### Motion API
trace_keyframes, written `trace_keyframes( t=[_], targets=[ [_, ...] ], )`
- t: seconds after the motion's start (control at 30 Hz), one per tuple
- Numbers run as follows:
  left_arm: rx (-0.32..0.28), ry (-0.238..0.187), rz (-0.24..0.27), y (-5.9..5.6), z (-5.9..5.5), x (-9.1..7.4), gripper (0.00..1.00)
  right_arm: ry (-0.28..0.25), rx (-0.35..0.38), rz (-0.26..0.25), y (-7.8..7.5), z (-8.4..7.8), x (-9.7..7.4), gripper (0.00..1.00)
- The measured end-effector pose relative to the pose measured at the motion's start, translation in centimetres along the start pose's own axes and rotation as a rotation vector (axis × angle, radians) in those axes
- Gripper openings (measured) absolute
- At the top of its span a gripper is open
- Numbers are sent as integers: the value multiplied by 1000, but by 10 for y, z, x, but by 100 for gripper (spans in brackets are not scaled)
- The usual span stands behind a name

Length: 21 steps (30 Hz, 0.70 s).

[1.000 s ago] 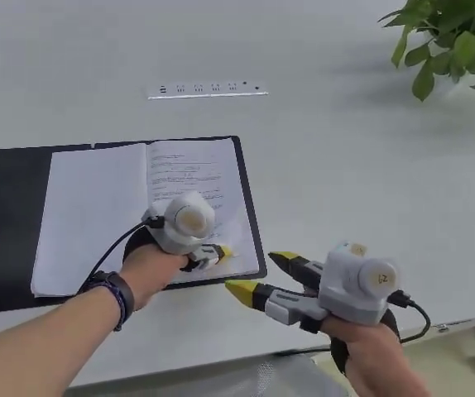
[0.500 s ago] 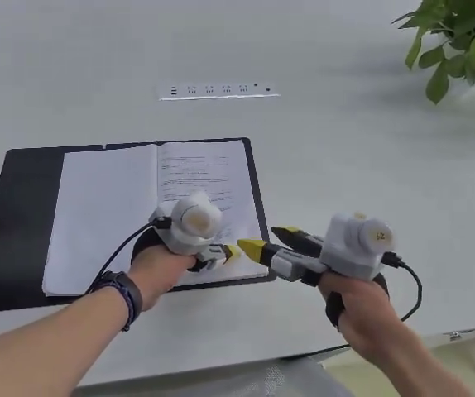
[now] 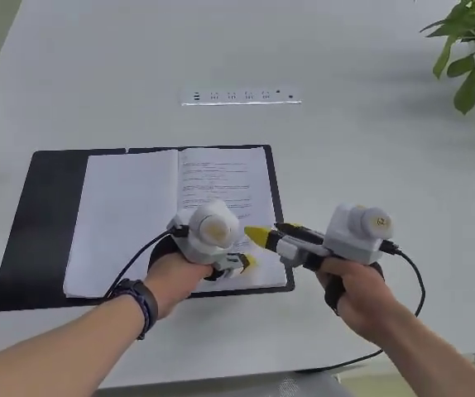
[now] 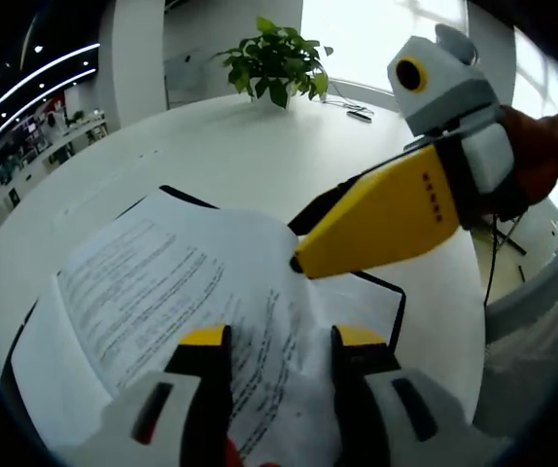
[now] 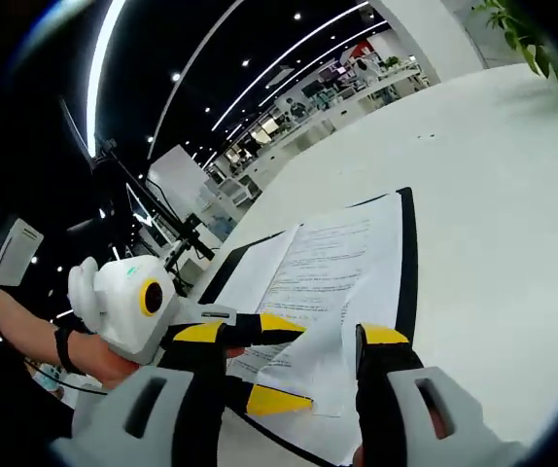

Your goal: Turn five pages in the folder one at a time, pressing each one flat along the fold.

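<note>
The right gripper has swung in from the table's near edge. Its jaws stand wide apart astride the raised lower right corner of the printed page, gripping nothing. One yellow tip sits right at the sheet's edge. The left gripper is at the same corner, jaws parted too, with the paper loose between them. The folder lies open toward the near edge, blank sheet left, printed sheet right. Beyond it is a power strip, with a plant at the far right.
</note>
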<state>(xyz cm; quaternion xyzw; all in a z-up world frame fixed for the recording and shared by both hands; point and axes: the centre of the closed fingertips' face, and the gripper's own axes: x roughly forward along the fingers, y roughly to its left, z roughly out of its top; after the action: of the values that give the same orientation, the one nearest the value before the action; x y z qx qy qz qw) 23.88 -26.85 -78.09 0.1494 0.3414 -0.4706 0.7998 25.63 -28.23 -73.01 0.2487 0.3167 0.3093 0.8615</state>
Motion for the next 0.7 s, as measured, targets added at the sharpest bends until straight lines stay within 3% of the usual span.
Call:
trace_keyframes(
  t=[0.2, 0.37, 0.5, 0.7],
  targets=[
    [-16, -3, -6, -3, -2, -2, 44, 1, 44, 17, -4, -1, 8, 47],
    [-29, 4, -26, -10, -7, -10, 52, -4, 68, 11, -7, -8, 1, 42],
    [-35, 3, -27, -13, -15, -20, 55, -19, 95, 11, -7, -14, -7, 28],
    [-116, -25, 16, -4, -21, -38, 58, -26, 115, 22, -1, -21, -11, 8]
  ],
)
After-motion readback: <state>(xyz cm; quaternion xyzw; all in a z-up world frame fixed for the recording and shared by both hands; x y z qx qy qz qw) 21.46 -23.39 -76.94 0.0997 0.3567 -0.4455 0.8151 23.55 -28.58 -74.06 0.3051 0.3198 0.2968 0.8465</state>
